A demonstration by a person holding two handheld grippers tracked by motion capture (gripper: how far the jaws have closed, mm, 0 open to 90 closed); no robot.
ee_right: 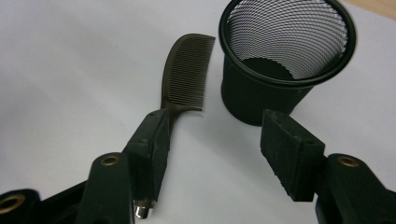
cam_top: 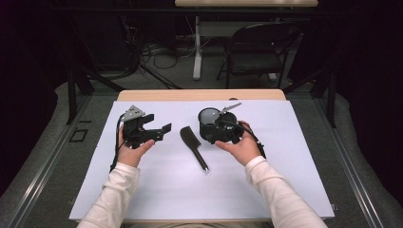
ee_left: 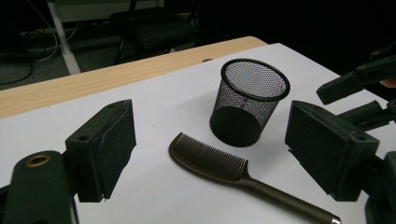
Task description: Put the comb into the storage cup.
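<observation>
A dark comb (cam_top: pixel 194 147) lies flat on the white sheet, teeth end away from me, handle toward me. Just right of it stands an empty black mesh cup (cam_top: pixel 209 124), upright. My left gripper (cam_top: pixel 160 127) hovers left of the comb, open, with nothing between its jaws; its view looks across at the comb (ee_left: pixel 210 158) and cup (ee_left: pixel 250 100). My right gripper (cam_top: pixel 219 129) sits right beside the cup, open and empty. In its view the comb (ee_right: pixel 184 74) runs under the left jaw and the cup (ee_right: pixel 285 56) stands just beyond the right jaw.
The white sheet (cam_top: pixel 266 180) covers most of a wooden table (cam_top: pixel 199 95). Past the far edge stand a black folding chair (cam_top: pixel 256 52), a table leg and floor cables. My right gripper's jaws (ee_left: pixel 359 88) reach in at the right of the left gripper view.
</observation>
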